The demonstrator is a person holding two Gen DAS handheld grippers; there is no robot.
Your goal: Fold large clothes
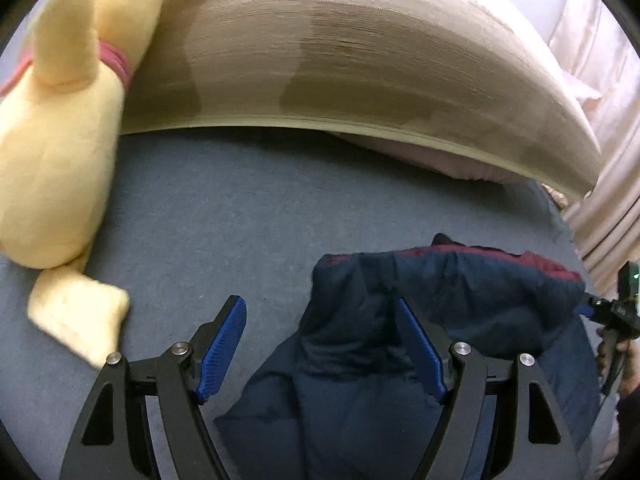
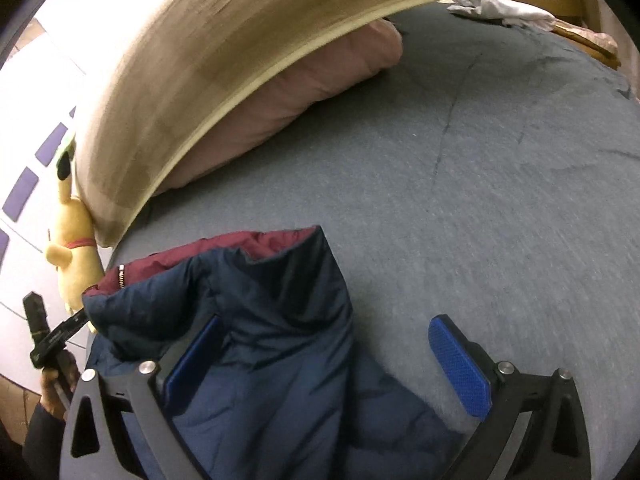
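We see the navy jacket (image 1: pixel 420 320) with maroon lining lying bunched on the grey-blue bed (image 1: pixel 240 208), near the beige headboard (image 1: pixel 340 60); a yellow plush toy (image 1: pixel 60 140) rests against the headboard at the left tool's side, and a pink pillow (image 2: pixel 300 92) is tucked under the headboard's lower edge. We find the left tool (image 1: pixel 320 344) released, jaws spread wide above the jacket, and the right tool (image 2: pixel 328 356) likewise released over the fabric. We read no labels or writing; a small zipper pull (image 2: pixel 121 276) shows at the lining.
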